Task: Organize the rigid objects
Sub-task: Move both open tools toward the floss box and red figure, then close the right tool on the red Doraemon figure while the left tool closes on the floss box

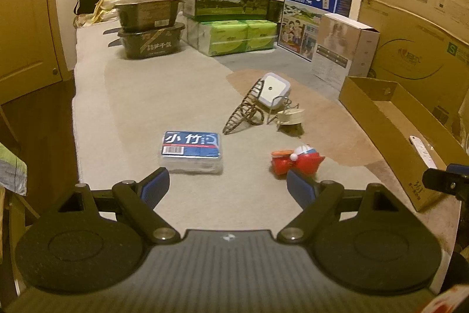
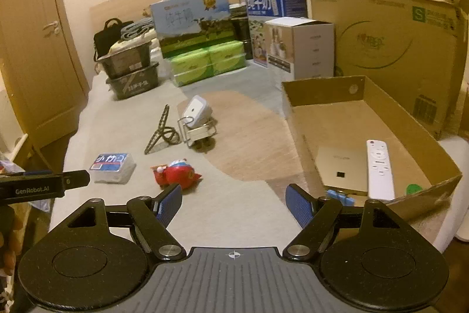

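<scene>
Loose things lie spread on a pale bed cover (image 1: 140, 96), and a shallow cardboard tray (image 2: 322, 91) sits at its right side. The left tool (image 1: 228, 186) hangs over the near edge with its blue-padded jaws spread wide and nothing between them. Just ahead of it lies a clear plastic box (image 1: 190, 151) with a blue label, white characters and a barcode. To the right of that box, apart from it, a red toy (image 1: 296, 159) with a white-and-blue top lies on its side, right by the tool's right pad. Farther back a brown wire rack (image 1: 244, 112) leans tilted, touching a small white square device (image 1: 274, 88) that rests against a little wire cart (image 1: 288, 115) with cream sides. The right tool (image 2: 233, 203) is likewise released, jaws apart and empty, over the cover between the toy and the tray. Inside the tray a flat gold box (image 2: 344, 166) lies on the floor with a white remote (image 2: 379, 169) resting across its right edge; a small blue piece (image 2: 340, 195) lies at the near wall and something green (image 2: 413, 189) in the near right corner. Stacked cartons and black tubs stand along the far end of the bed.
</scene>
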Demonstrator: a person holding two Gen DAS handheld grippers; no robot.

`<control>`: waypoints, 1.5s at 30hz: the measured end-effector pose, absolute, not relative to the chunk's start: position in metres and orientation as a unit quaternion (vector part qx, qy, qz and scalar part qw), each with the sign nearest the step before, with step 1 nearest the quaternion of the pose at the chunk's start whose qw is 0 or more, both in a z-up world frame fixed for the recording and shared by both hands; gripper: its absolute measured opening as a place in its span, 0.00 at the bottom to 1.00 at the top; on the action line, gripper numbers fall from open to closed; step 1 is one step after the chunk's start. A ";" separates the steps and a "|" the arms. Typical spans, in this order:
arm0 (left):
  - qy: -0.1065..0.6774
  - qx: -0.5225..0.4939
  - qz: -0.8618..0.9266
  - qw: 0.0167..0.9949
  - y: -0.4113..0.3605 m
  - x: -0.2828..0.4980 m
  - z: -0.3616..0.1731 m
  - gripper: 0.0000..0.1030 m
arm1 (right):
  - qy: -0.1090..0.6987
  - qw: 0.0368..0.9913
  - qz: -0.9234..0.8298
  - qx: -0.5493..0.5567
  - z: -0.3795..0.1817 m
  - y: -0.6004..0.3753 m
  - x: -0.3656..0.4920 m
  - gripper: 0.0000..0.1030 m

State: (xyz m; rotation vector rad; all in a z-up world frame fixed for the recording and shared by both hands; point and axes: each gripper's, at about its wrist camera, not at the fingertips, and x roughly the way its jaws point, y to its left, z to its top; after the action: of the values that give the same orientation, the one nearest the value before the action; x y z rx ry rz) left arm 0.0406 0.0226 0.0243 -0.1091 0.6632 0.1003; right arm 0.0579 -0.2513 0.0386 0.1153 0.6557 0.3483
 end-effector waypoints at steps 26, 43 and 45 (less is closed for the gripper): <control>0.351 -0.042 0.072 0.932 0.072 0.064 -0.002 0.83 | 0.311 0.928 0.205 0.022 0.011 -0.164 0.081 0.76; 0.351 -0.044 0.056 0.934 0.096 0.107 -0.022 0.90 | 0.322 0.929 0.183 0.000 -0.027 -0.117 0.122 0.88; 0.352 -0.046 0.054 0.933 0.098 0.113 -0.025 0.91 | 0.323 0.929 0.177 -0.004 -0.033 -0.113 0.128 0.88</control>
State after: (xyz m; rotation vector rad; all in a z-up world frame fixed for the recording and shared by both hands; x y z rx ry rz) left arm 0.1125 0.0977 -0.0245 -0.0950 0.7203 0.1097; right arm 0.1276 -0.1130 -0.0328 -0.0090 0.6624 0.3633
